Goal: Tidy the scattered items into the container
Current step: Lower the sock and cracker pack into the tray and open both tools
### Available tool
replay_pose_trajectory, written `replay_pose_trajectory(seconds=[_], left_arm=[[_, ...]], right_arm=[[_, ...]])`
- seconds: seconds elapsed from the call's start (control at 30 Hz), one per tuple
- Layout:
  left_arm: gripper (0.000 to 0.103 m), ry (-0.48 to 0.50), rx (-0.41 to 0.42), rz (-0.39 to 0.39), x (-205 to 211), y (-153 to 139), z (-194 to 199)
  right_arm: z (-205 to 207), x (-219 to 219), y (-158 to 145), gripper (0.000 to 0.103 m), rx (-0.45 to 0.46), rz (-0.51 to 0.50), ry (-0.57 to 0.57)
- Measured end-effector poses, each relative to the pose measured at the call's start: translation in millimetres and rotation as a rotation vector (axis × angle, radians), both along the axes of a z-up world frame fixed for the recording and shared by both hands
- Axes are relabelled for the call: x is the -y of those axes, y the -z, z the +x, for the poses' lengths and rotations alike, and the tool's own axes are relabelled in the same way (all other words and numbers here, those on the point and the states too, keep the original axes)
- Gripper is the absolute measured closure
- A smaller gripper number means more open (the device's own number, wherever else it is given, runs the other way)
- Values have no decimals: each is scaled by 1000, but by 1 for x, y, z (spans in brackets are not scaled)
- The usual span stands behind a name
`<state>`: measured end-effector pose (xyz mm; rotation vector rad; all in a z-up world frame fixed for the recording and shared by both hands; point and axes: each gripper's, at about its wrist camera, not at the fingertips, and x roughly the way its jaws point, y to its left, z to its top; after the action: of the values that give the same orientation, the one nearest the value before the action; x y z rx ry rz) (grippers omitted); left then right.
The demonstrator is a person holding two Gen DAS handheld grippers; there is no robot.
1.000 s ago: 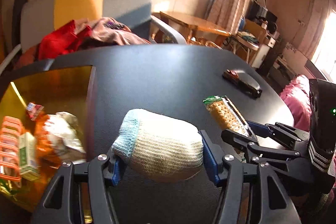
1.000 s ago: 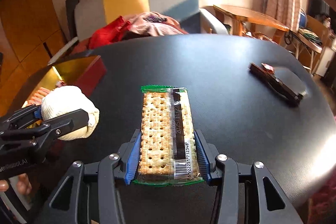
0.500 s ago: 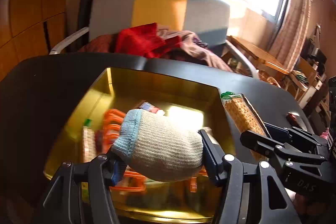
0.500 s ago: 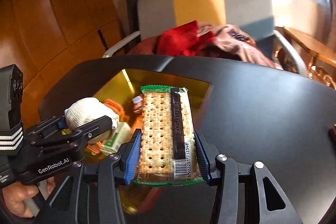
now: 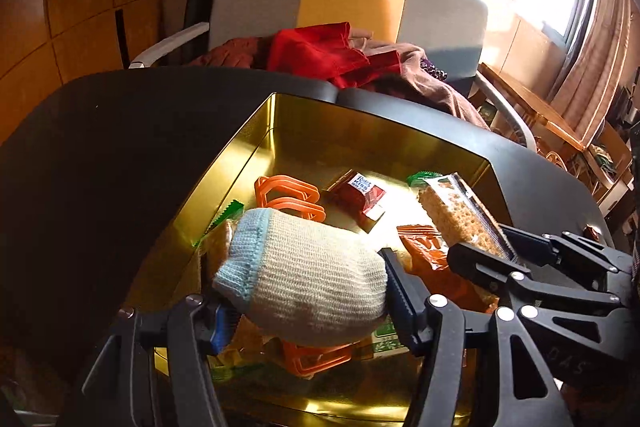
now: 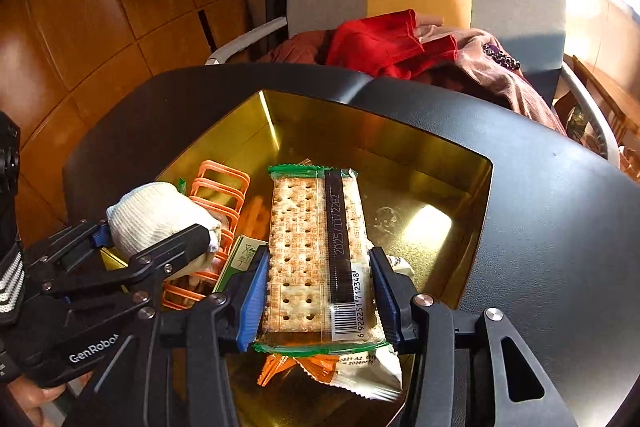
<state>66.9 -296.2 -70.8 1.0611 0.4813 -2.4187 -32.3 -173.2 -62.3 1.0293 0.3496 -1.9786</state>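
My left gripper (image 5: 304,311) is shut on a white knitted sock roll with a pale blue cuff (image 5: 308,275) and holds it over the near left part of the gold tin (image 5: 360,131). My right gripper (image 6: 316,291) is shut on a clear, green-edged cracker packet (image 6: 312,247) and holds it over the middle of the tin (image 6: 400,143). In the right wrist view the left gripper (image 6: 156,247) and the sock roll (image 6: 152,215) are at the left. In the left wrist view the right gripper (image 5: 504,255) and the cracker packet (image 5: 456,215) are at the right.
Inside the tin lie orange plastic clips (image 5: 288,197), a red snack box (image 5: 360,193), an orange wrapper (image 5: 432,259) and a green-and-white carton (image 6: 240,259). The tin sits on a black table (image 6: 560,227). A chair with red and brown clothes (image 6: 400,43) stands behind.
Both grippers have swung left from the open tabletop to over the tin and come lower toward it. Each has kept its hold on its item.
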Motion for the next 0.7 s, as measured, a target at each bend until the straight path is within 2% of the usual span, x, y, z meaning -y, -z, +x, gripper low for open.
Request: replay_pose_trajectory(seconds=[0.47, 0.7], left_arm=[[31, -82, -44, 22, 4, -8, 23], [31, -92, -75, 8, 1, -18, 35]], right_arm=[[9, -6, -11, 51, 10, -40, 14], [8, -35, -17, 50, 29, -90, 74]])
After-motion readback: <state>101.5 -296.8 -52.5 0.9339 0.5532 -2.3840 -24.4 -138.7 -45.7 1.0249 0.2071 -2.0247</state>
